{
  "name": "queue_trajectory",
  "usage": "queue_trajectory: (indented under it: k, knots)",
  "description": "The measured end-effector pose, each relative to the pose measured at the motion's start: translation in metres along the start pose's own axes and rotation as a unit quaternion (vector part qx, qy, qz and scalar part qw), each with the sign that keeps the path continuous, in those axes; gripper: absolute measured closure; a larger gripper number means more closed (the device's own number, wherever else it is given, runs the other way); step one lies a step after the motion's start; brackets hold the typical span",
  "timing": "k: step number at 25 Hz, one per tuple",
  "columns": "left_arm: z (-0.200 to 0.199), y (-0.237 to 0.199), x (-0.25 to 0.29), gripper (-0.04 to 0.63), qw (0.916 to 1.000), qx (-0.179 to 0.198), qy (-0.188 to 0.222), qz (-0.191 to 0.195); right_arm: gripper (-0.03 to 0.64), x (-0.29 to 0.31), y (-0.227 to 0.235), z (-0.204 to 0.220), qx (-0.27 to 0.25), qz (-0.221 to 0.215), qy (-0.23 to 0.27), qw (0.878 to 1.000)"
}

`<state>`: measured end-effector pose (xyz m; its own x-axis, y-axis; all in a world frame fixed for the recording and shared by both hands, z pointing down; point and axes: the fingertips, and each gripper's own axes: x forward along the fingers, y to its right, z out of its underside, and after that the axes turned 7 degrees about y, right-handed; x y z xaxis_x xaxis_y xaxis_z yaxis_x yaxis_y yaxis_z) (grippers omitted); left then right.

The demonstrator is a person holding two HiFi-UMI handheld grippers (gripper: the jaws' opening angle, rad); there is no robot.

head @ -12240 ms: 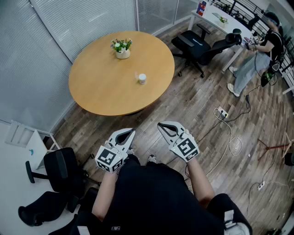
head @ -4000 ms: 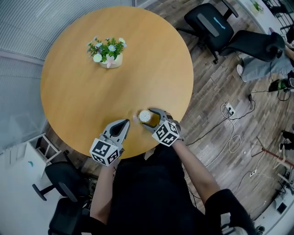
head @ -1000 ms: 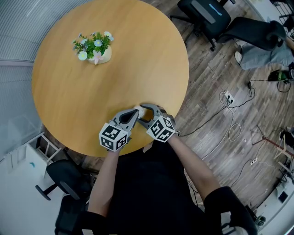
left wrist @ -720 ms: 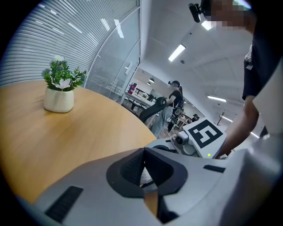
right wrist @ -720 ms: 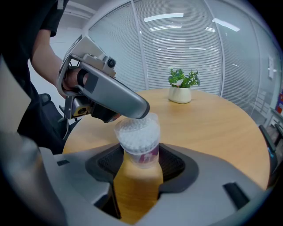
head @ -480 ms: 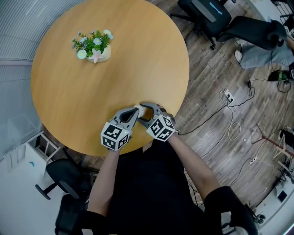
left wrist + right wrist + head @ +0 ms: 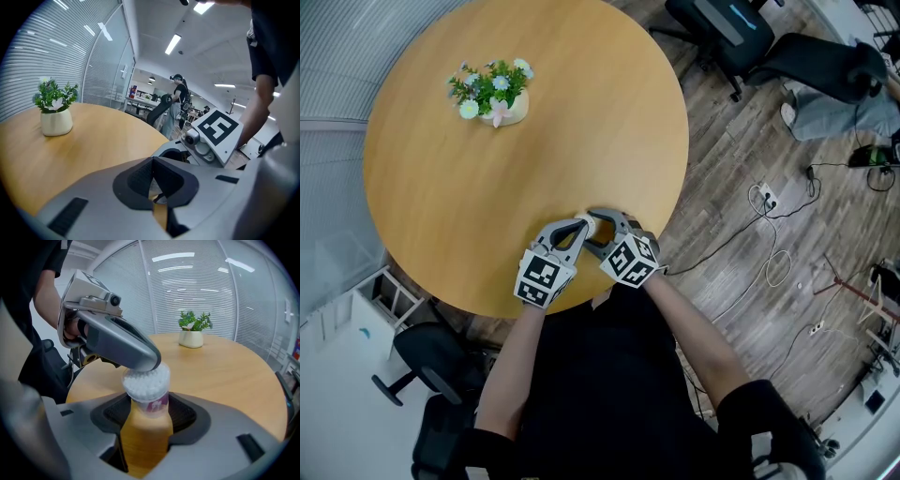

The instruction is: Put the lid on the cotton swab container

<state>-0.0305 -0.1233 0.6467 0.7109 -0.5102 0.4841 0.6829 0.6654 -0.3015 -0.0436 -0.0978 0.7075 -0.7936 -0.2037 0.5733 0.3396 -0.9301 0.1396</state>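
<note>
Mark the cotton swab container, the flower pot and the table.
cotton swab container (image 7: 146, 390): right gripper view, its swab-filled body.
flower pot (image 7: 56, 123): left gripper view, white pot's front.
table (image 7: 581, 122): head view, bare wooden top.

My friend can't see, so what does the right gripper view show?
The right tongs grip a cotton swab container standing on a round wooden table. The left tongs hold its clear lid on top; a potted plant sits behind.
</note>
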Motion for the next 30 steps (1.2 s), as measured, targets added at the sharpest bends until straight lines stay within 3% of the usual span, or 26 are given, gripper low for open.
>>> queue_trajectory:
  k: [8, 15, 19, 30]
  knots:
    - [-0.001, 0.004, 0.0, 0.589, 0.9997, 0.024, -0.003, -0.003, 0.374, 0.0, 0.0, 0.001, -0.001, 0.0, -0.009, 1.0]
    - [-0.003, 0.004, 0.0, 0.589, 0.9998, 0.018, -0.008, -0.003, 0.373, -0.001, 0.0, 0.0, -0.004, 0.002, -0.023, 1.0]
    - [-0.005, 0.001, 0.004, 0.589, 0.9999, 0.011, -0.004, -0.002, 0.373, -0.004, 0.003, -0.006, 0.003, 0.005, -0.007, 1.0]
    - [-0.041, 0.007, -0.007, 0.589, 0.9979, 0.021, 0.061, -0.006, 0.367, -0.028, 0.005, -0.026, -0.009, 0.022, 0.015, 1.0]
